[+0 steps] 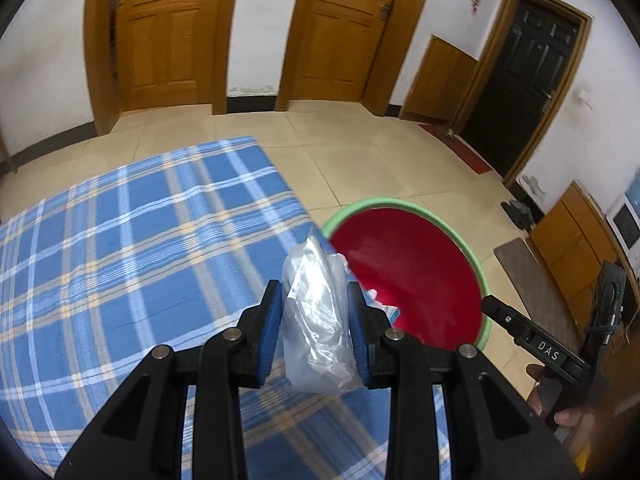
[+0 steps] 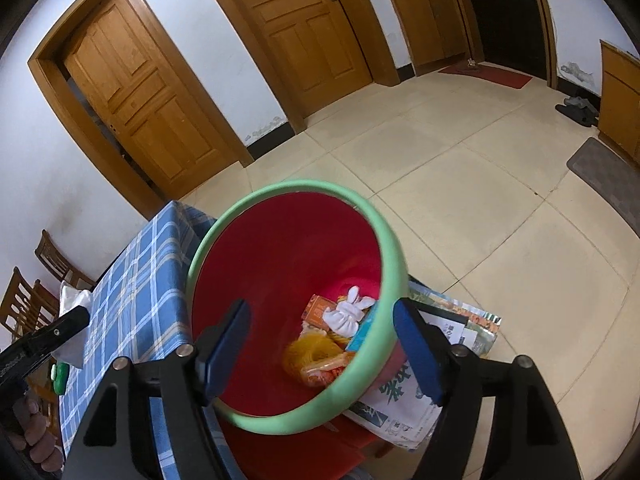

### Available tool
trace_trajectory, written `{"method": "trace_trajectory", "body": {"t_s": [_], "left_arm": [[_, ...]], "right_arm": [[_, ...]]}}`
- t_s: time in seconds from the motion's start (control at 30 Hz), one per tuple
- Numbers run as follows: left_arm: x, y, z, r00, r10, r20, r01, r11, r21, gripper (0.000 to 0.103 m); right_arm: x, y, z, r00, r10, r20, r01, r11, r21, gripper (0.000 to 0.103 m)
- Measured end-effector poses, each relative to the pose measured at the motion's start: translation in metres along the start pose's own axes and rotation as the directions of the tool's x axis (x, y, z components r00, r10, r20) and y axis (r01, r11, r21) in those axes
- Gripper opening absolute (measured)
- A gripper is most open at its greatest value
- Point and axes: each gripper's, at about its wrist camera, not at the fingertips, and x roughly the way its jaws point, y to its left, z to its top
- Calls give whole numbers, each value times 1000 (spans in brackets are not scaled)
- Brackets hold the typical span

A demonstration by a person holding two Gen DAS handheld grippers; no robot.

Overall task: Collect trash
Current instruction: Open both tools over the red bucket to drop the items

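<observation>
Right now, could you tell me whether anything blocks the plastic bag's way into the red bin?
Nothing visible does. The left gripper holds the plastic bag beside the bin, whose mouth is open; the right gripper hovers open over it.

In the left wrist view I read one clear marking: white capitals "DAS" on a black label on the right hand-held gripper [image 1: 489, 304], at its body. In the right wrist view, large green characters stand on the printed paper [image 2: 394, 396] beside the bin [image 2: 390, 264]; I cannot read them. Print on the orange carton [image 2: 318, 312] in the bin is too small to read.
</observation>
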Motion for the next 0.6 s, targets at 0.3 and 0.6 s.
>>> {"method": "trace_trajectory", "body": {"t_s": [0.3, 0.6], "left_arm": [[26, -36, 0, 998, -42, -40, 44, 997, 62, 32], [54, -63, 0, 994, -75, -74, 83, 990, 115, 32]], "right_arm": [[-14, -16, 6, 999, -10, 36, 9, 1000, 30, 78], [-15, -30, 9, 999, -22, 44, 19, 998, 63, 78]]}}
